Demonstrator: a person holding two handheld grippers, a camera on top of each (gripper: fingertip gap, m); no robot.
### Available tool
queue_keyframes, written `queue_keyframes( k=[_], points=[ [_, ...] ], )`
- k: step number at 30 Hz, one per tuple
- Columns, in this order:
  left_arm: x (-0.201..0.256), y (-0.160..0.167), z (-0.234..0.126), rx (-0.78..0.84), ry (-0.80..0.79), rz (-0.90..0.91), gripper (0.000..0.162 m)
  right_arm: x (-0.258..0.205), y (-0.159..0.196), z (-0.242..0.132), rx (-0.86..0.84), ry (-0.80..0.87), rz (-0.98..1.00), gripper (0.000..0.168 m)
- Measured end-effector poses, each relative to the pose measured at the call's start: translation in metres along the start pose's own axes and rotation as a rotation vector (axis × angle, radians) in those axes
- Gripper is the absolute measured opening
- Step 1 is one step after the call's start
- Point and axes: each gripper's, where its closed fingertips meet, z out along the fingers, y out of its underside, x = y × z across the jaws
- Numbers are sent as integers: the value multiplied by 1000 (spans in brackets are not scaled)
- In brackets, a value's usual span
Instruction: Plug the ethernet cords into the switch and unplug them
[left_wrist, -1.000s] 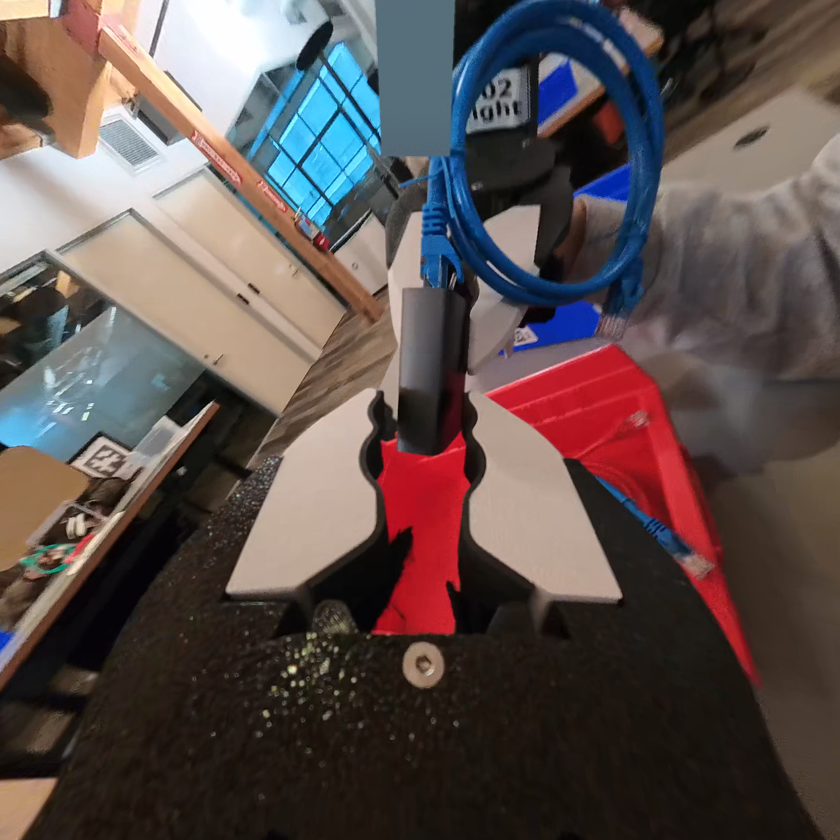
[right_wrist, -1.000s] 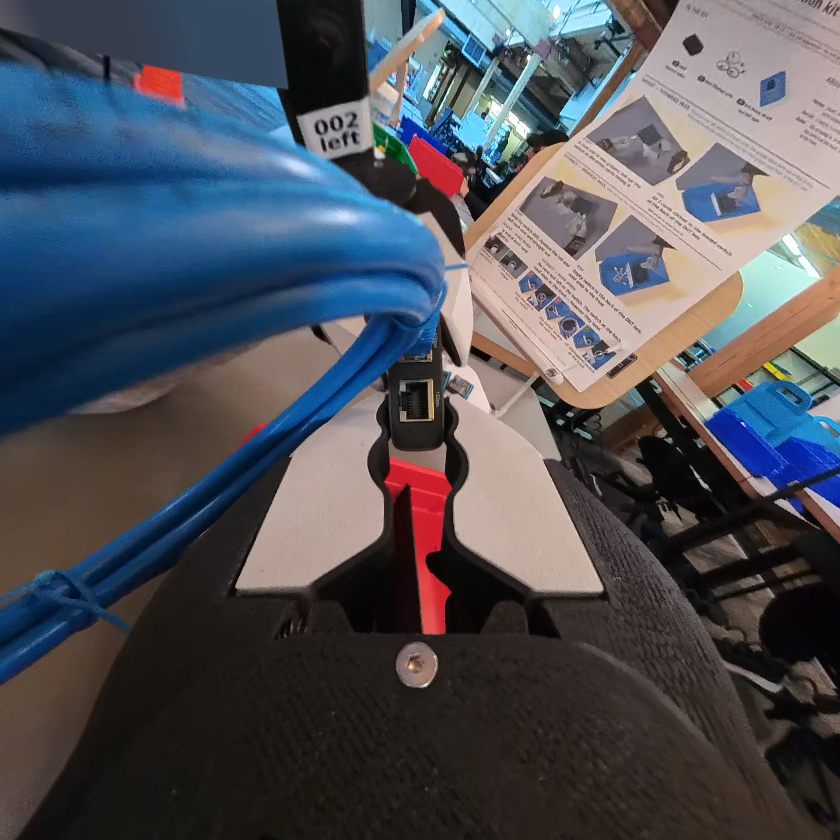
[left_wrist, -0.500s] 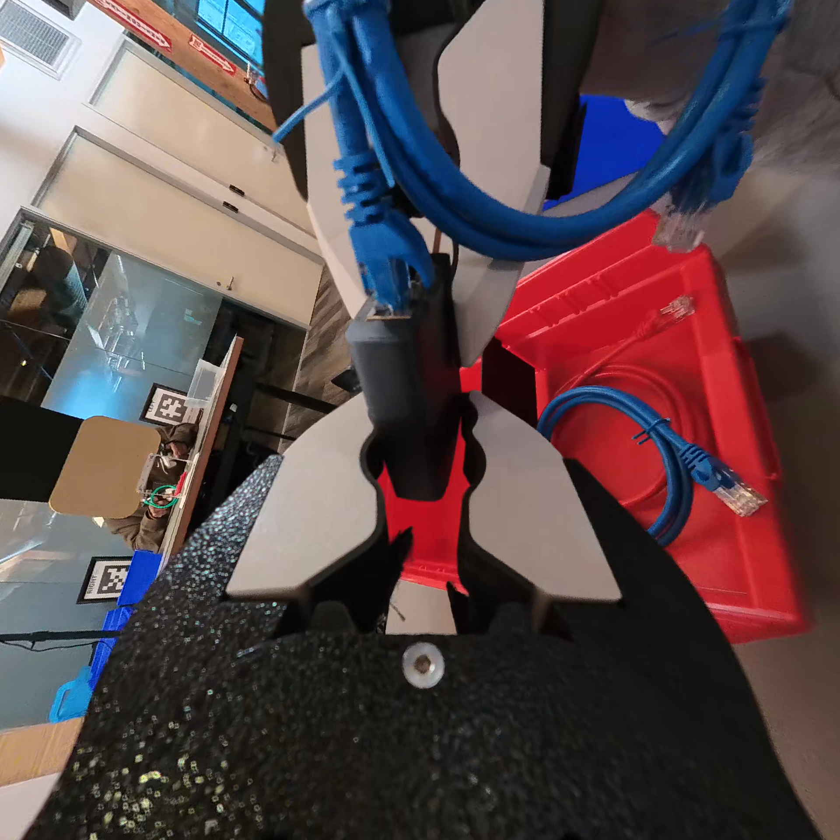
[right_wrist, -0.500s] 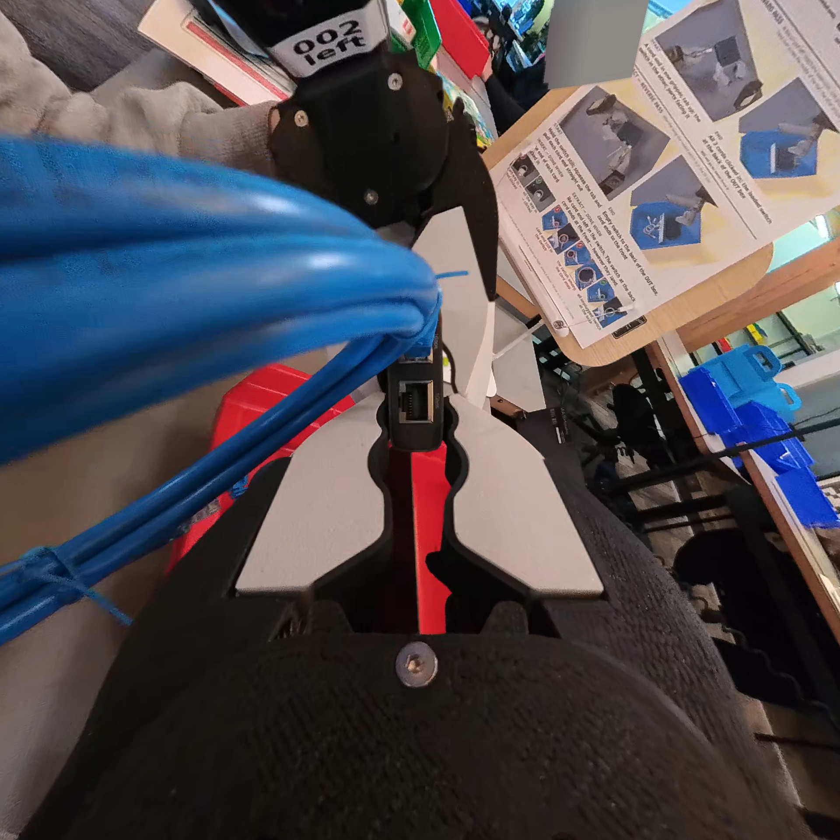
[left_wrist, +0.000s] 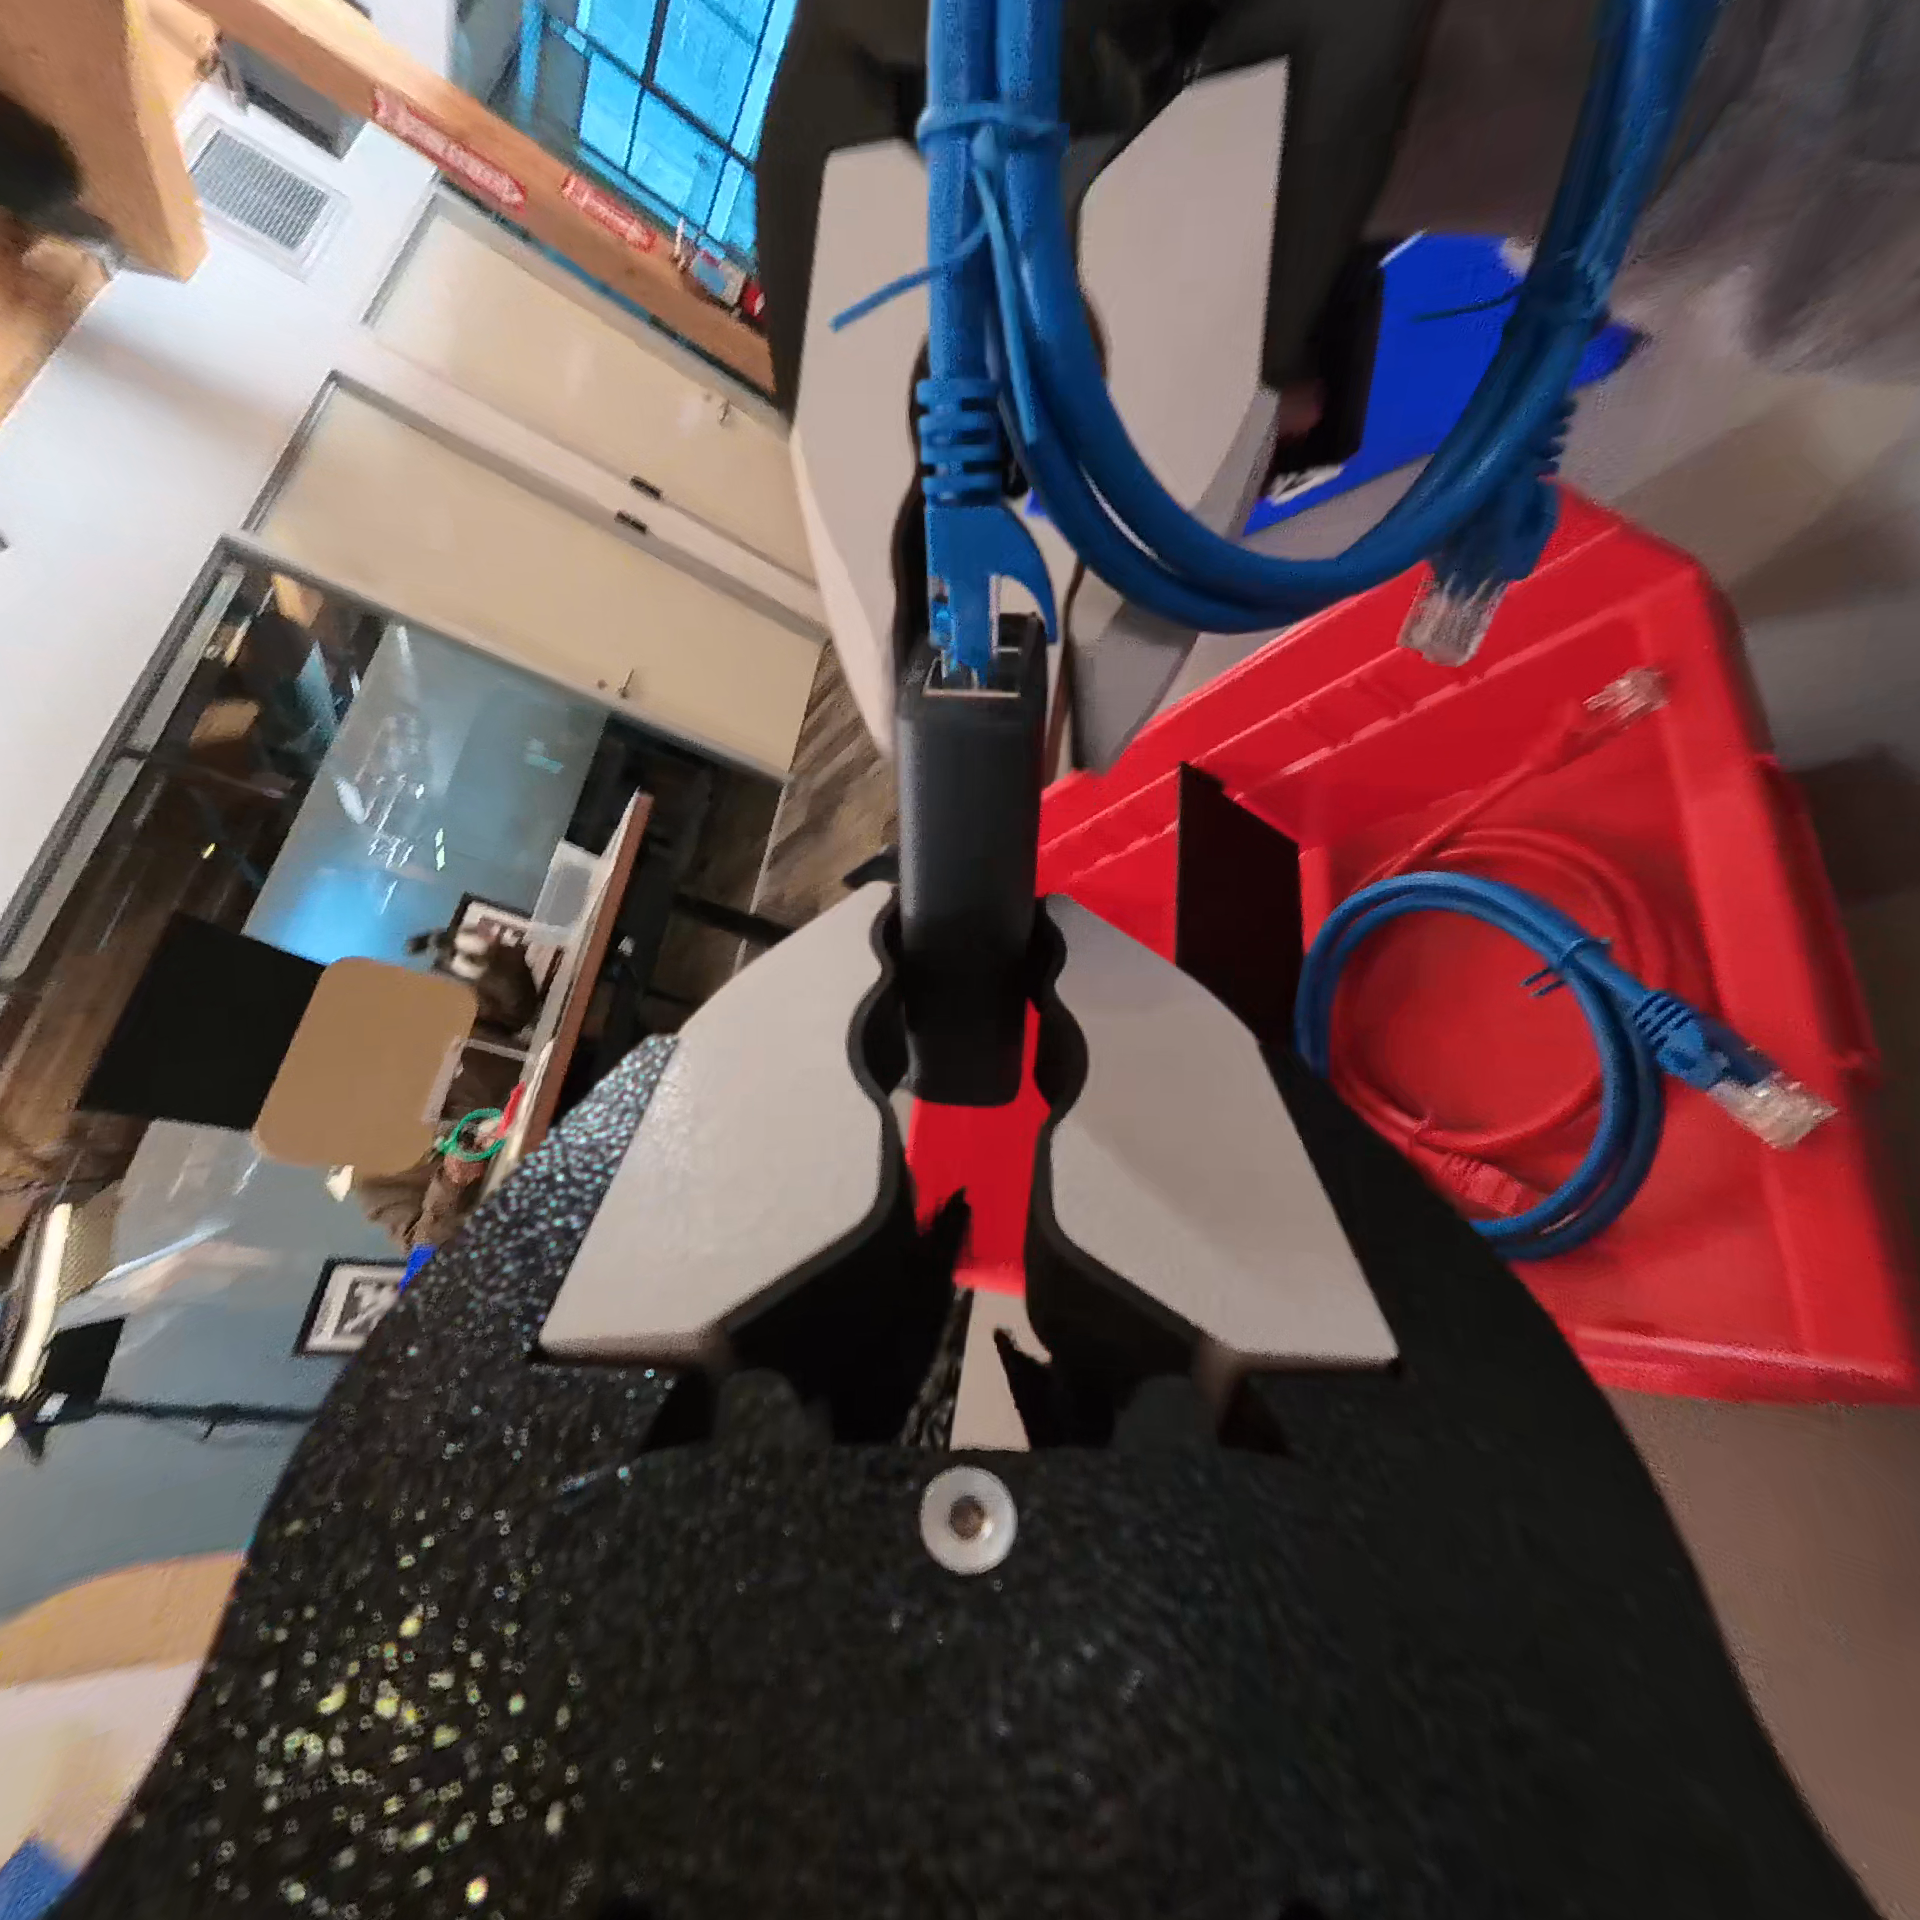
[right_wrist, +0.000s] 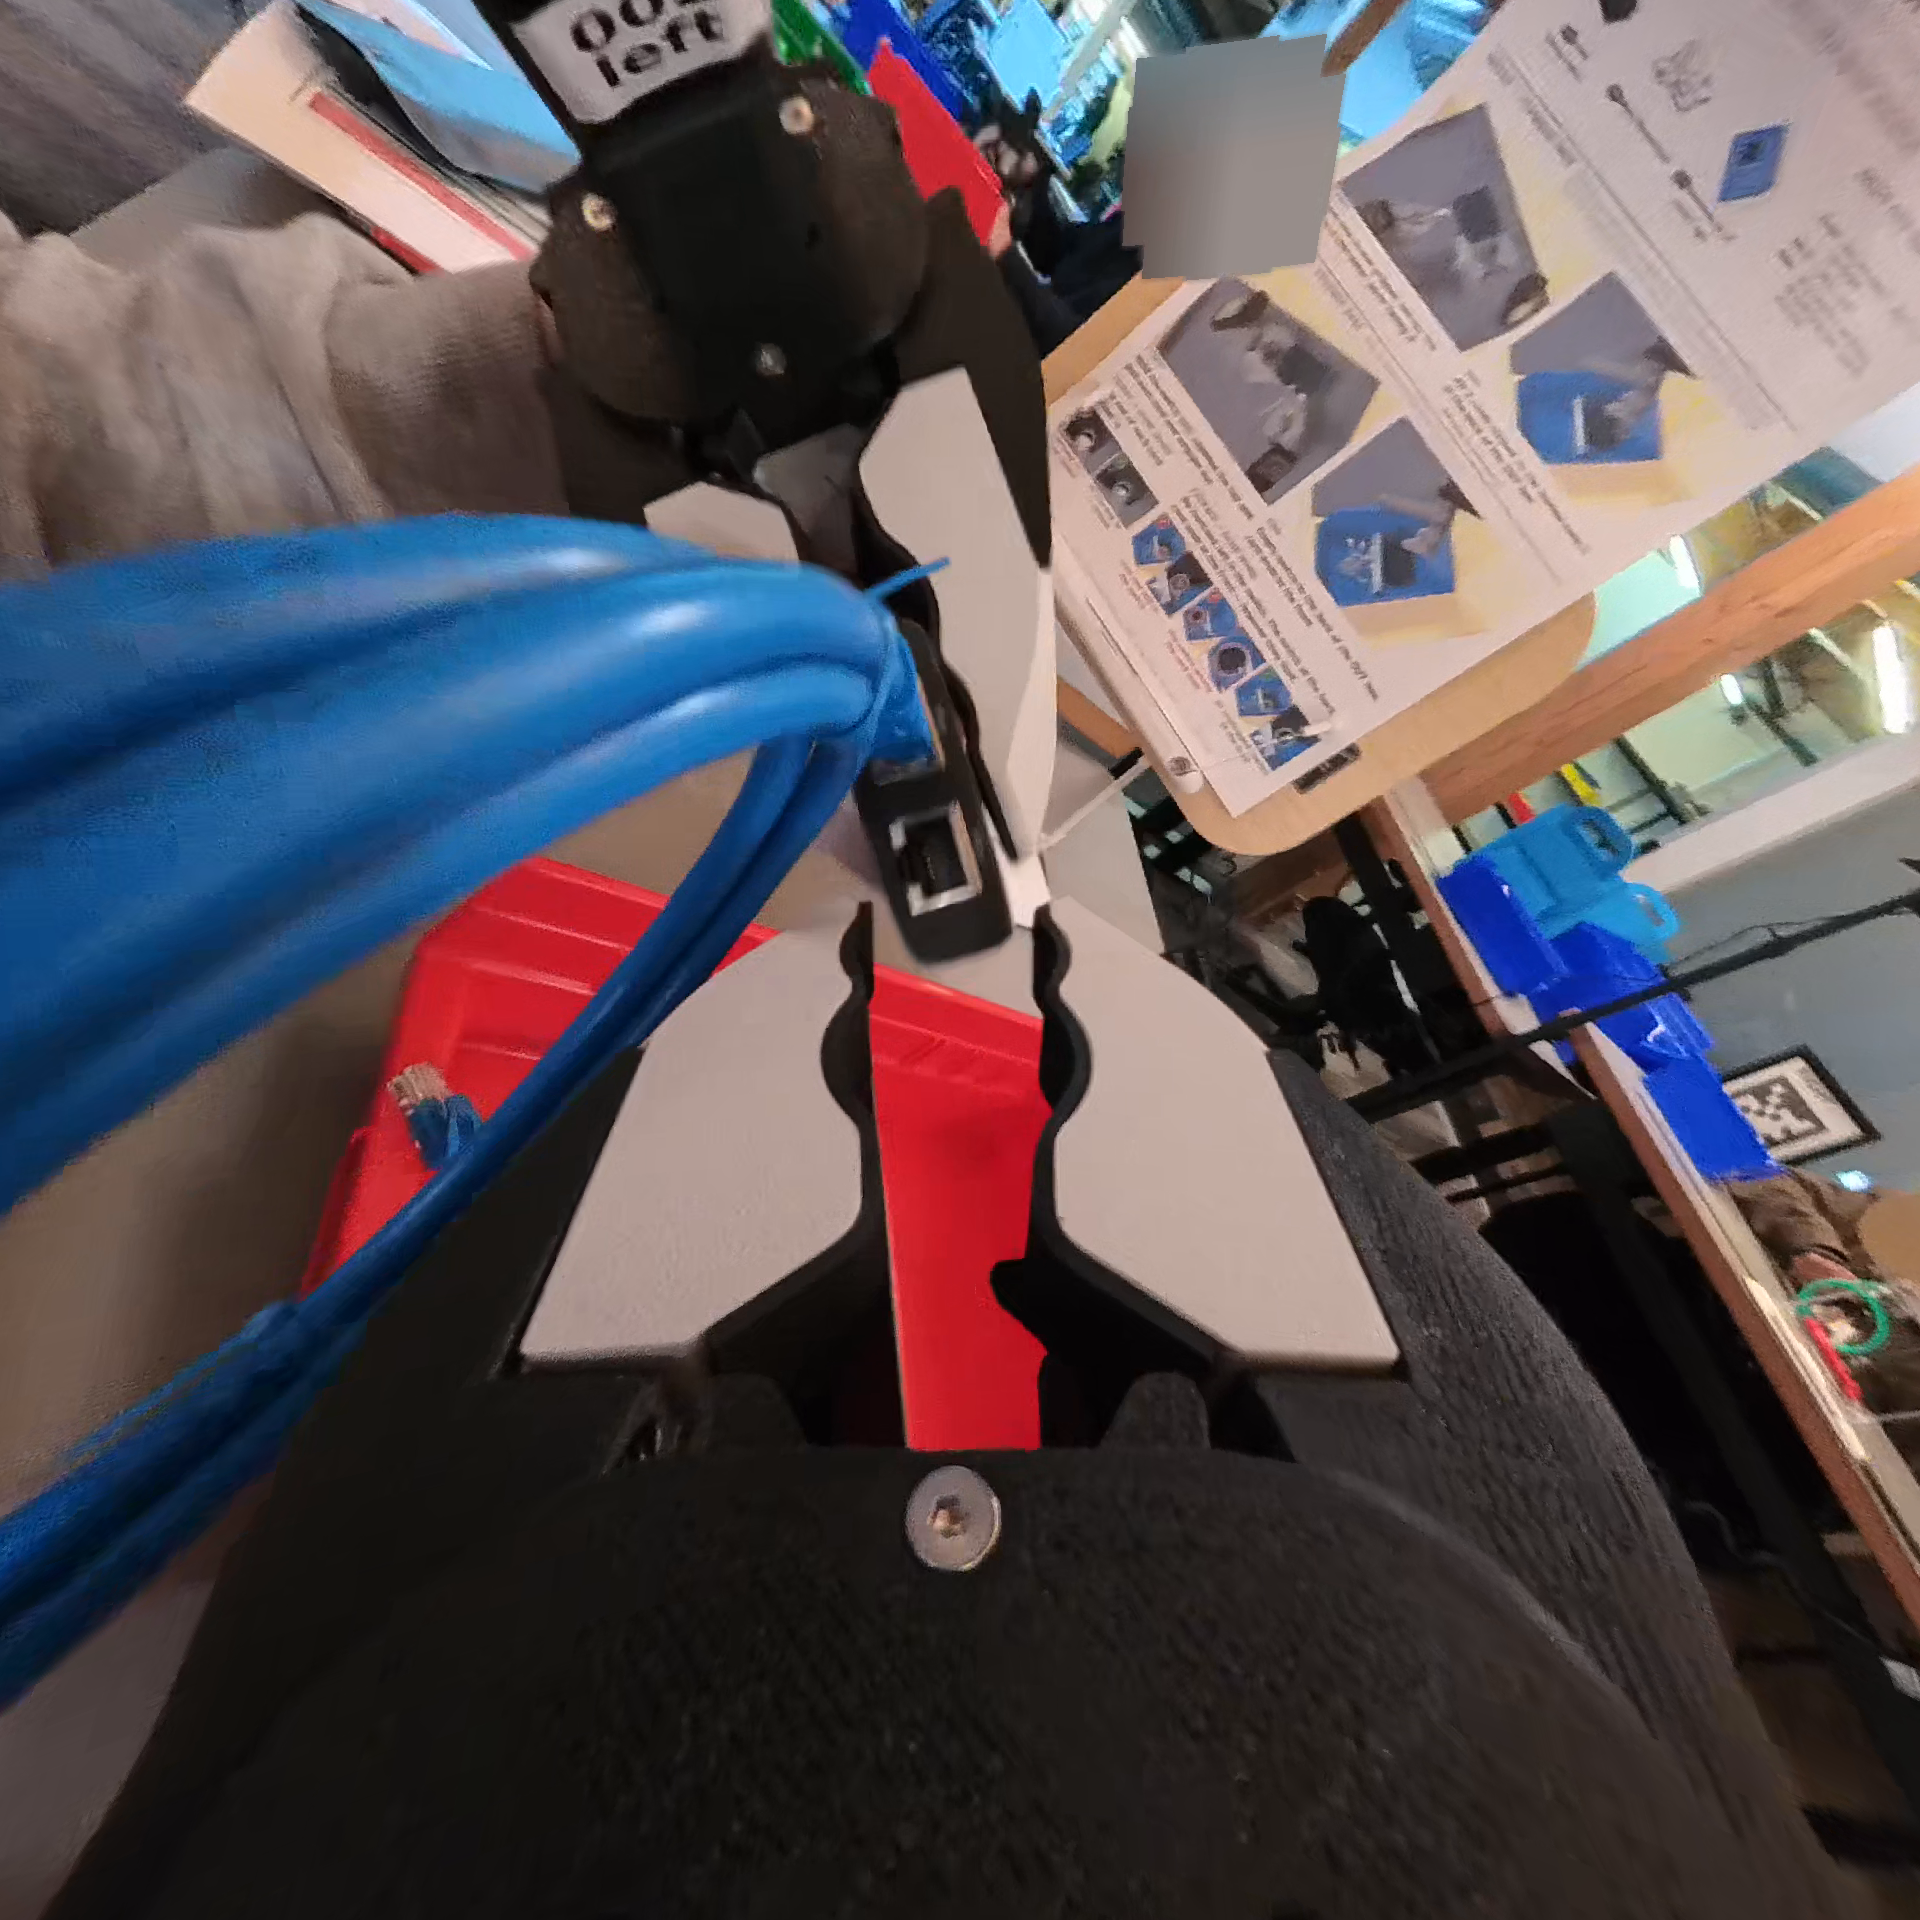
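In the left wrist view, the left gripper (left_wrist: 966, 997) sits at centre frame, its grey fingers (left_wrist: 769, 1122) pinching the lower end of a black adapter block (left_wrist: 966, 831) that stands upright. A blue cable plug (left_wrist: 961, 540) enters the block's top socket. Above it the right gripper (left_wrist: 1039, 644) reaches in from the top of the frame, with the blue cable coil (left_wrist: 1351, 520) draped across it. To the right, a red bin (left_wrist: 1714, 1195) holds a second coiled blue cable (left_wrist: 1621, 1060).

In the right wrist view, the coil (right_wrist: 364, 707) fills the left side. At centre, the right gripper (right_wrist: 951, 935) stands spread, its fingertips just below the block (right_wrist: 935, 862) and not gripping it. An instruction sheet (right_wrist: 1455, 416) hangs at upper right.
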Motion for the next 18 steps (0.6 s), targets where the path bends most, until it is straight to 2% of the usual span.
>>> queue_keyframes(
  k=[3, 5, 8, 11, 14, 16, 18],
  points=[
    [-14, 20, -11, -56, -65, -31, 21, 2, 17, -9, -44, -24, 74, 34],
    [-26, 36, -22, -86, -125, -51, 21, -7, 30, -10, -53, -99, 161, 30],
    [-37, 56, -37, -91, -177, -119, 21, -41, 46, -4, -77, -335, 284, 27],
    [-45, 65, -51, -71, -220, -156, 21, -73, 60, 8, -178, -507, 338, 25],
    [-50, 61, -63, -32, -254, -141, 21, -118, 73, 18, -287, -703, 276, 26],
    [-53, 55, -68, -4, -271, -127, 21, -130, 93, 25, -426, -734, 202, 31],
    [-54, 50, -70, 14, -278, -114, 21, -134, 100, 30, -473, -764, 155, 31]
  ],
)
